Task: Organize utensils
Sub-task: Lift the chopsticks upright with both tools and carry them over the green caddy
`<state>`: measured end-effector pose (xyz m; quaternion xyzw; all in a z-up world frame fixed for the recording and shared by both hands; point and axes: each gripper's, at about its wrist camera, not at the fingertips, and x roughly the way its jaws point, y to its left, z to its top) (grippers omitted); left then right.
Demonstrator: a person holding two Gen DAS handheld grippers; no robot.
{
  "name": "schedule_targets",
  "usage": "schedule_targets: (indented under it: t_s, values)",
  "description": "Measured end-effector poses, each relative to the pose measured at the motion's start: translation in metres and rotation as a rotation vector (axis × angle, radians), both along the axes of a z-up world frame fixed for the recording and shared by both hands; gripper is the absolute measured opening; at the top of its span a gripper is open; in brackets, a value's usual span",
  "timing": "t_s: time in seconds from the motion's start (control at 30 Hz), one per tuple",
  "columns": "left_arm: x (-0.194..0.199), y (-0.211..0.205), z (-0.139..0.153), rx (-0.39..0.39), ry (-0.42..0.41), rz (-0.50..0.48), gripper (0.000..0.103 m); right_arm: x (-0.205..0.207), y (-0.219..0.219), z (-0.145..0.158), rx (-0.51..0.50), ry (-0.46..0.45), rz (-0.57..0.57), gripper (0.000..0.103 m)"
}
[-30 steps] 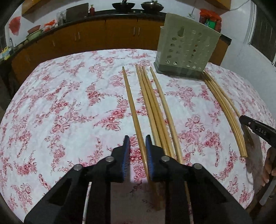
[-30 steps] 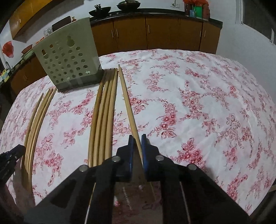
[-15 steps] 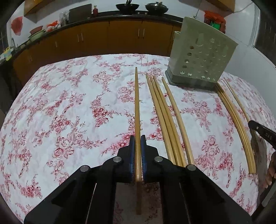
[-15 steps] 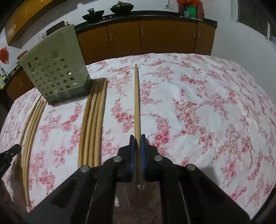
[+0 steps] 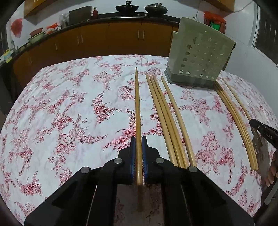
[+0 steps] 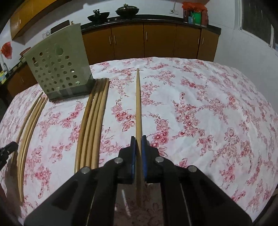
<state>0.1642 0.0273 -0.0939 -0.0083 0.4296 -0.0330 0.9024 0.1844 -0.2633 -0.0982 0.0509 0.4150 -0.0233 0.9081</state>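
Jaws clamped, left gripper point(image 5: 138, 144) on chopstick point(image 5: 137, 104), right gripper point(image 6: 138, 144) likewise

"OAS" (partly cut off), on right gripper point(image 5: 264, 133) arm

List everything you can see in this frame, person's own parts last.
Left-held chopstick: one, tan, clamped in left tongs.
Right-held chopstick: one, tan, clamped in right tongs.
Left loose chopsticks: four, tan, lying on cloth left of holder.
Right loose chopsticks: four, tan, lying right of holder.
Holder: one, grey-green with holes, standing at the far side.
Tablecloth: one, white with red flowers.
Cabinets: orange-brown row, behind.
Pans: two, black, on counter.
Left tongs: black, blue pads, shut.
Right tongs: same, shut.
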Motion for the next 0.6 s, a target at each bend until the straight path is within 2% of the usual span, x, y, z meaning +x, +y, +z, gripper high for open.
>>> schedule_targets:
  t_s: [0.13,0.37,0.6]
  values:
    - [-0.006,0.003,0.014,-0.020,-0.038,-0.009,0.008,-0.011,-0.008,0.027,0.016,-0.085,-0.012,0.008]
    - [-0.014,0.014,0.077,-0.051,-0.222,0.013,0.008,-0.030,-0.024,0.087,0.046,-0.266,-0.045,0.008]
    - [-0.015,0.026,0.125,-0.102,-0.357,0.058,0.008,-0.035,-0.027,0.123,0.045,-0.373,-0.041,0.008]
